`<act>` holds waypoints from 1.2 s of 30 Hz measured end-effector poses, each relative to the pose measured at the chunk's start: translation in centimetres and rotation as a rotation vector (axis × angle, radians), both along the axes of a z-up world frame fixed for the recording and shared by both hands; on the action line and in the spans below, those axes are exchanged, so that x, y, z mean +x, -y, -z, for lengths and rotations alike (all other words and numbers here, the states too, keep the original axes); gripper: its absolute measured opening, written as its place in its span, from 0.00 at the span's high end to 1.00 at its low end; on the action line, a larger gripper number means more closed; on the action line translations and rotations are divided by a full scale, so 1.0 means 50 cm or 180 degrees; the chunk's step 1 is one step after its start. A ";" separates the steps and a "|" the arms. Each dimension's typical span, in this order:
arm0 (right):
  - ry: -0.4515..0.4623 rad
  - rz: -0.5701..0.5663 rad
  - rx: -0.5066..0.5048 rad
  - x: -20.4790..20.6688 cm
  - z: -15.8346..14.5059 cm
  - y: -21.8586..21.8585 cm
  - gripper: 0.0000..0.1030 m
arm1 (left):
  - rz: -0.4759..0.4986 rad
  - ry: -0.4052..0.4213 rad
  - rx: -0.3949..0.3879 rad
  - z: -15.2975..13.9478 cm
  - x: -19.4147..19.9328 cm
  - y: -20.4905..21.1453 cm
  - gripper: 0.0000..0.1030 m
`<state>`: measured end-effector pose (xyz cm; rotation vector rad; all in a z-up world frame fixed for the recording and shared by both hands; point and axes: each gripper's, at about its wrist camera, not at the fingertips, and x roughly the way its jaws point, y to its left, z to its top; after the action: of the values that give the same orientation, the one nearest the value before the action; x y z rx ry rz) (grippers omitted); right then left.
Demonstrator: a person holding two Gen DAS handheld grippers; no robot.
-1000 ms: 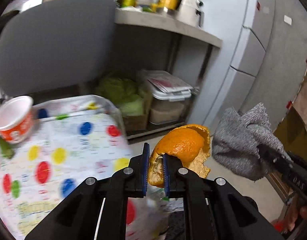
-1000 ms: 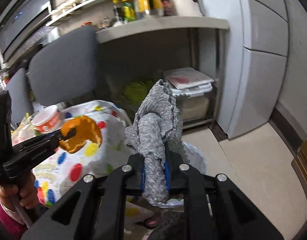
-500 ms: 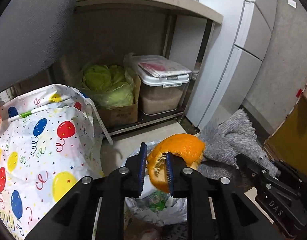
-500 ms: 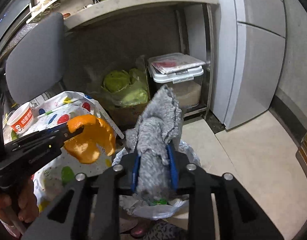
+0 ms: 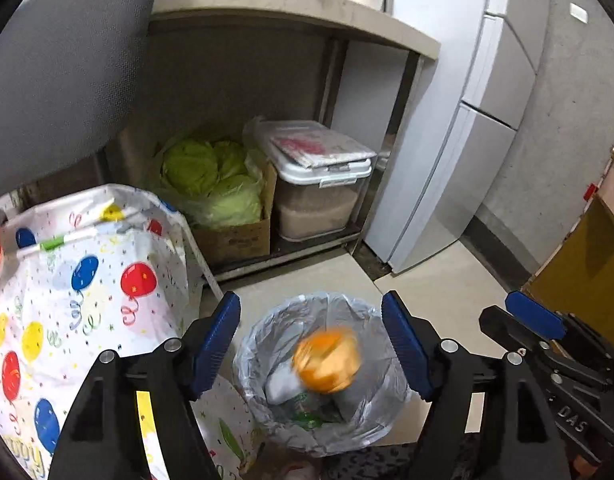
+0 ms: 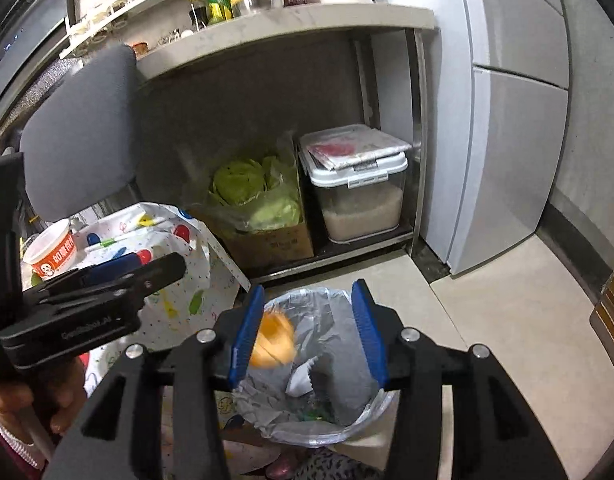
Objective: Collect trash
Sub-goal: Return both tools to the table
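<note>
Both of your grippers hang over the trash bin (image 5: 321,376), which stands on the pale floor tiles (image 5: 435,304) and is lined with a clear plastic bag (image 6: 283,412). Your left gripper (image 5: 311,346) has its jaws spread wide and opening, with nothing pressed between the blue pads. The orange peel (image 5: 327,362) shows as a blurred orange shape in the mouth of the bin, apart from both pads; in the right wrist view the orange peel (image 6: 271,339) sits just beside the left-hand blue pad of your right gripper (image 6: 309,330), and you cannot tell from the blur whether it touches it. Your right gripper's jaws are also opening, and nothing is clamped between them. Down in the bin lies a grey cloth (image 6: 343,384), beside a white scrap (image 6: 301,380) and some green bits (image 5: 307,420).

To the left of the bin a table covered with a balloon-print cloth (image 5: 91,280) carries a red and white cup (image 6: 53,254). Behind the bin, under a stone counter (image 6: 291,20), a cardboard box of cabbages (image 5: 215,184) stands next to a clear container with a white lid (image 5: 319,196). A grey chair back (image 5: 63,68) rises at the left, and a white fridge (image 6: 511,120) stands at the right. Your hand (image 6: 31,404) in a pink sleeve holds the left gripper's handle.
</note>
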<state>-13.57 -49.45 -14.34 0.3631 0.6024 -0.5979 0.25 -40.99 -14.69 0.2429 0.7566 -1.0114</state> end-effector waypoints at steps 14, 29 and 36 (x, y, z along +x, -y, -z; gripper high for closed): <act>0.0189 -0.0151 -0.0109 -0.004 -0.077 -0.069 0.56 | -0.0451 0.0209 0.0113 -0.044 0.020 -0.155 0.28; 0.0063 -0.1441 -0.0066 0.264 -0.093 -0.337 0.47 | -0.2195 0.0342 0.0459 -0.054 0.170 -0.627 0.28; -0.0096 -0.1803 -0.0118 0.415 -0.077 -0.435 0.46 | -0.2540 0.0141 0.0440 -0.037 0.252 -0.723 0.28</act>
<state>7.16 -27.70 -10.47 0.1354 0.6858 -0.0708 12.85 -4.83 -12.85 0.0639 0.7867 -0.1987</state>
